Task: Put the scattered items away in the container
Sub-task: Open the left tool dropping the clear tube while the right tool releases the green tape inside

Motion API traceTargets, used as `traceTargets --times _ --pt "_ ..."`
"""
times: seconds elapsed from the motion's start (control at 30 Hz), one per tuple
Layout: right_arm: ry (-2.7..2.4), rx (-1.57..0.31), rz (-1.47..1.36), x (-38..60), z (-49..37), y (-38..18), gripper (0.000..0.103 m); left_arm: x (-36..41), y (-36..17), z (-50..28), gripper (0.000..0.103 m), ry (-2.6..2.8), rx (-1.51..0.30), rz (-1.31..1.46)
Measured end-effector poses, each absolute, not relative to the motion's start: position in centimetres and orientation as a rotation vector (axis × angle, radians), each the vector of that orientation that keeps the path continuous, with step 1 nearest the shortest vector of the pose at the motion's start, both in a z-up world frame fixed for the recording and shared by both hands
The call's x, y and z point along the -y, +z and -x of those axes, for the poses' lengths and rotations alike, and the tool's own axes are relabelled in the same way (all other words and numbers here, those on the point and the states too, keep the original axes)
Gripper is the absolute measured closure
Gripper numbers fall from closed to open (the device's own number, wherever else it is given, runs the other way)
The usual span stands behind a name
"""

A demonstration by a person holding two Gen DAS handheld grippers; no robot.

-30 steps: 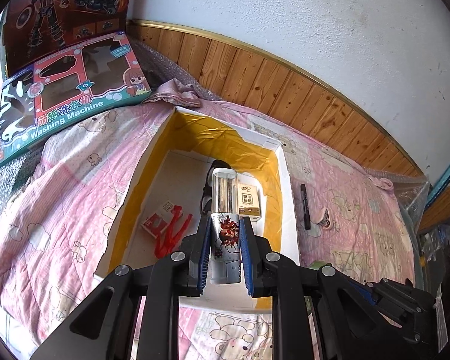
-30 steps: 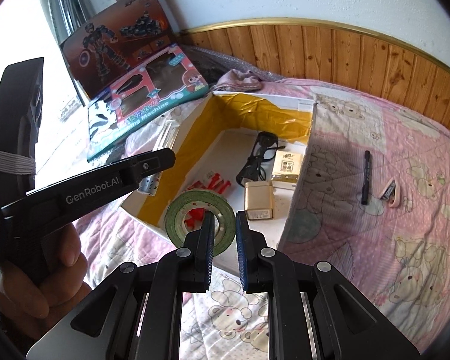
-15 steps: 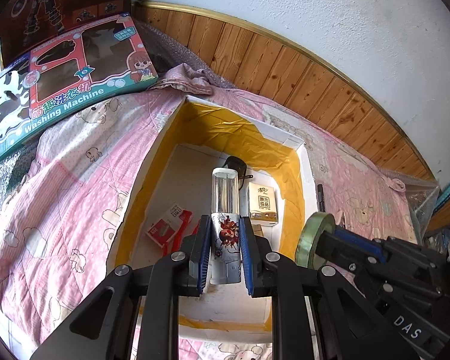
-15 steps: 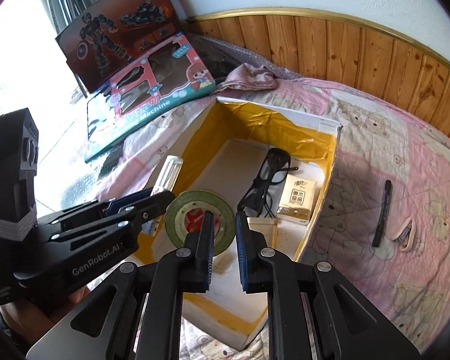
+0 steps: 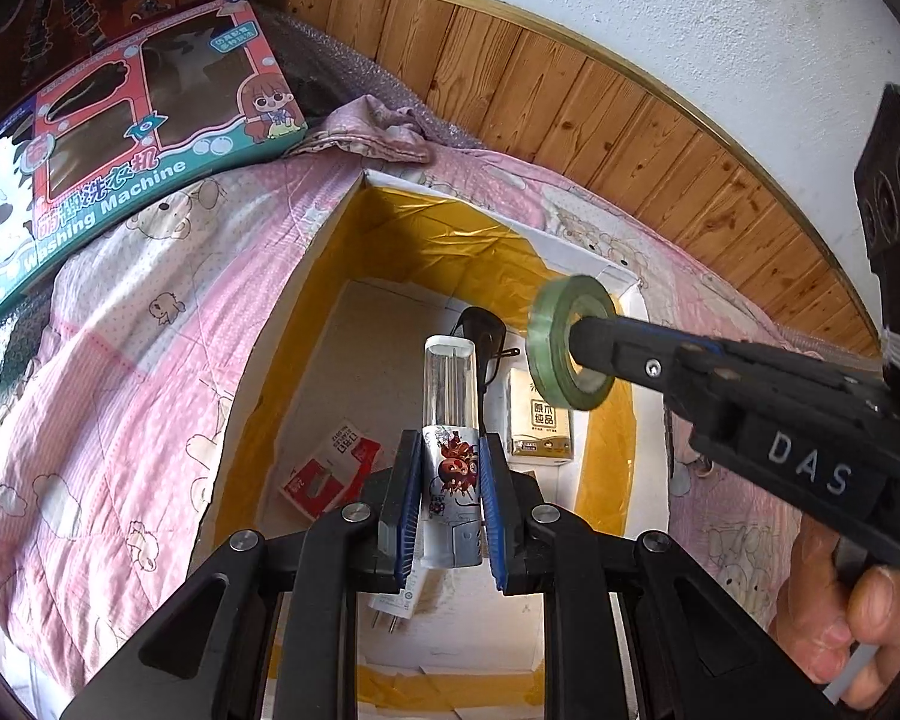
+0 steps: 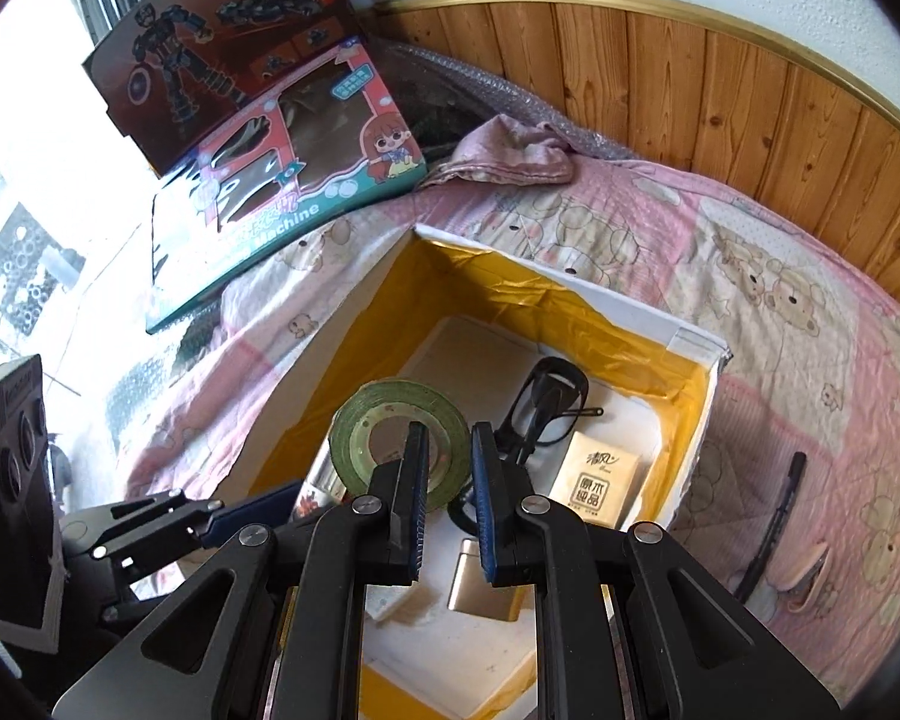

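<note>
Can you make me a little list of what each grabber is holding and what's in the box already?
left gripper: shut on a clear plastic tube with a red cartoon label, over the box
right gripper: shut on a green roll of tape, over the box
box: white cardboard box lined with yellow tape
inside the box: black glasses, beige tissue packet, red card packet
still on the pink quilt: black pen

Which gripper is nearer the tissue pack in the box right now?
Right. The right gripper, holding the green tape roll, hangs just above the tissue pack; the left gripper, clamping the clear tube, sits beside it.
</note>
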State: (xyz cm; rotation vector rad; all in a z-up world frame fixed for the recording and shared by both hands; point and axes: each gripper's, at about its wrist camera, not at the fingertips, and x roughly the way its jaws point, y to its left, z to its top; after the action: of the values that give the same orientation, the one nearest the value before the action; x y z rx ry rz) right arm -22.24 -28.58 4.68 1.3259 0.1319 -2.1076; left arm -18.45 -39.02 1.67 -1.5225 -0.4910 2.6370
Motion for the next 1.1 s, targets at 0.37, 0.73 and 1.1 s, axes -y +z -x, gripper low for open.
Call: traceTargets --times 0.37,0.73,1.1 --pt "-2.059 -0.238 -1.387 31.3 26.1 2.1 0.088 39.5 0.0 21.4 0.083 2.631 0.516 1.639" --pt "-2.047 -0.19 -1.449 32.2 28.6 0.4 0.083 39.3 -1.4 24.8 0.077 2.676 0.404 1.669" --pt "-2.06 -0.069 -1.391 29.0 26.9 2.5 0.083 41.3 -0.7 22.7 0.075 2.701 0.496 1.65"
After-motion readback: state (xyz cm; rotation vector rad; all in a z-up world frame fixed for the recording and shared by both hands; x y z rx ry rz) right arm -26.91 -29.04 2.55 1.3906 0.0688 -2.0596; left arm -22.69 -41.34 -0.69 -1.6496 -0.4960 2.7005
